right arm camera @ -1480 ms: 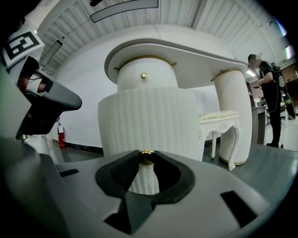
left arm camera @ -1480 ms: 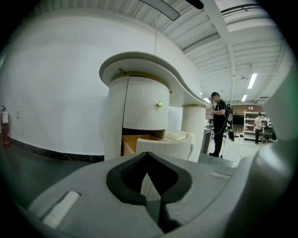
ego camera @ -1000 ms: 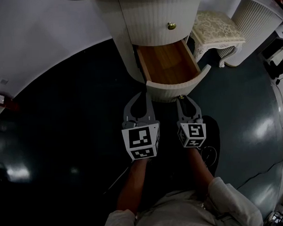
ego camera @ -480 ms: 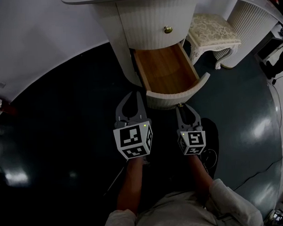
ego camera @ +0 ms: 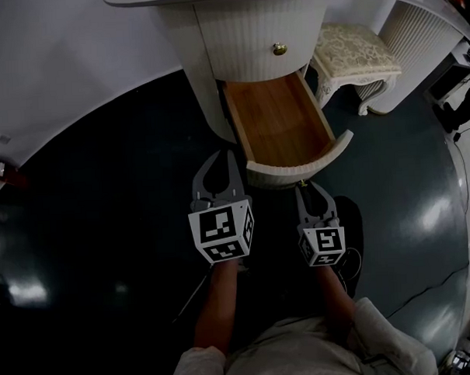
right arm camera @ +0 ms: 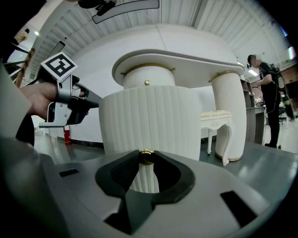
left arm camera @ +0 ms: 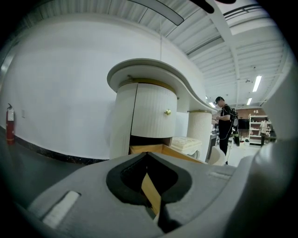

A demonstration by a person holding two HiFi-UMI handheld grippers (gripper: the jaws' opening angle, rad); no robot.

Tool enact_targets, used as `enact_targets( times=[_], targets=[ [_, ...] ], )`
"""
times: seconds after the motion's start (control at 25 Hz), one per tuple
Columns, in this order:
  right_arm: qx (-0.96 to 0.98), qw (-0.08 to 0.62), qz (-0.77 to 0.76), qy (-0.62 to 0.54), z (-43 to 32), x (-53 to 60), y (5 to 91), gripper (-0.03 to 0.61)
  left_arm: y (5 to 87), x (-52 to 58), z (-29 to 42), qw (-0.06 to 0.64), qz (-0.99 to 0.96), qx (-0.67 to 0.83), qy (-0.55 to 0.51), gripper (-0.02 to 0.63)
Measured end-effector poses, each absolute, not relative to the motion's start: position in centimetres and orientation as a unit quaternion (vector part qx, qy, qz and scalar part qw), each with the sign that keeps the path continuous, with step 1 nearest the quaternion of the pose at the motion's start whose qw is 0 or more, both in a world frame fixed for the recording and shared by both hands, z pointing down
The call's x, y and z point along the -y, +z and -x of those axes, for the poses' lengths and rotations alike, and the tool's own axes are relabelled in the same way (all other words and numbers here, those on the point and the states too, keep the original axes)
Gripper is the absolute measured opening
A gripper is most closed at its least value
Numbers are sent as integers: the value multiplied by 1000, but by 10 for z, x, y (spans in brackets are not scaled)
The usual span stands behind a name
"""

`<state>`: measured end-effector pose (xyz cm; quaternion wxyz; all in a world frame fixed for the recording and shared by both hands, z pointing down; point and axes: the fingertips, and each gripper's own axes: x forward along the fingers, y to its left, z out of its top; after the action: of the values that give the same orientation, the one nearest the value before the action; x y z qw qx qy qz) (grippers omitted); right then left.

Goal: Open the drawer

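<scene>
We judge the task largely done: the lower drawer (ego camera: pixel 283 130) of the white fluted dressing table stands pulled well out of its pedestal, its bare wooden bottom open to us and empty, with only its rear end under the cabinet. The right gripper (ego camera: pixel 303 189) is at the drawer's curved front, and its jaws are clamped on the small brass knob (right arm camera: pixel 146 156) there. What is left, as we read it, is at most a little more pull and then letting the knob go. The left gripper (ego camera: pixel 224 156) hangs just beside the drawer's left front corner, its jaws brought together on nothing, so it plays no part in the pull and sits off the drawer's line of travel. Above the drawer, 1 more fluted drawer front with its own brass knob (ego camera: pixel 279 49) is closed. To the drawer's right, apart from it, stands a white upholstered stool (ego camera: pixel 353 49). Well off to the drawer's left a red fire extinguisher (ego camera: pixel 1 166) leans by the wall. Nothing lies on the dark floor (ego camera: pixel 103 188) in front of the drawer except our own legs, which we think could limit further travel.
</scene>
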<state>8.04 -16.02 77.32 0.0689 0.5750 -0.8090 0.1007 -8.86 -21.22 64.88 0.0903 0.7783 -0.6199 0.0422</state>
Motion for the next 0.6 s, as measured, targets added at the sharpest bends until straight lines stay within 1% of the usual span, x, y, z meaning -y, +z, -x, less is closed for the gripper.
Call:
enact_targets(
  times=[0.44,0.6],
  targets=[
    [812,71,-571,98,-83,152,774,110,645,216,75,92,-785,612,39,9],
    [815,88,-562,112,-82,150,776,117,640,220,73,84,-785,612,44,9]
  ],
)
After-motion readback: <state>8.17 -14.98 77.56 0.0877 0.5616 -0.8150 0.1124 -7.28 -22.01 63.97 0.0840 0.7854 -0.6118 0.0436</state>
